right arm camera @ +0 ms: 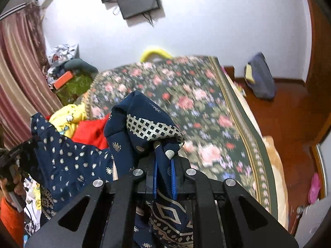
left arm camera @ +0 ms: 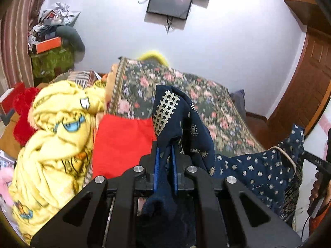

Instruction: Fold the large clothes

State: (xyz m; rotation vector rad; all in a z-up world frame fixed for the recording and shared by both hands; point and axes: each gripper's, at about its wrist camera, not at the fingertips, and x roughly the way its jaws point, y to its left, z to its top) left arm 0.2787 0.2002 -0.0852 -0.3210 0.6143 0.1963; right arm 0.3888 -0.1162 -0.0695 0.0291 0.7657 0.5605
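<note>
At the far left hangs a striped curtain, and beside it a green-covered stand carries a clutter of papers, an orange box and a grey bundle. A white wall runs behind, with a dark screen mounted high and cables dangling under it. The bed fills the middle, covered by a floral bedspread with a patterned border; a yellow curved thing peeks over its far edge. On the bed's left side lie a yellow cartoon-print garment, a red fabric and something red and fuzzy beyond them. To the right the floor is dark wood, a grey-blue bag leans on the wall, and a wooden door closes the room.

The navy garment — printed with small pale motifs, a gold lattice patch and a geometric border band — is held up above the bed's near side, stretched between the two tools. The left gripper has its blue-padded fingers clamped on a bunched fold of it, cloth spilling back over the mechanism. The right gripper is pinched on another bunched edge — the border band drapes down behind its fingers.
</note>
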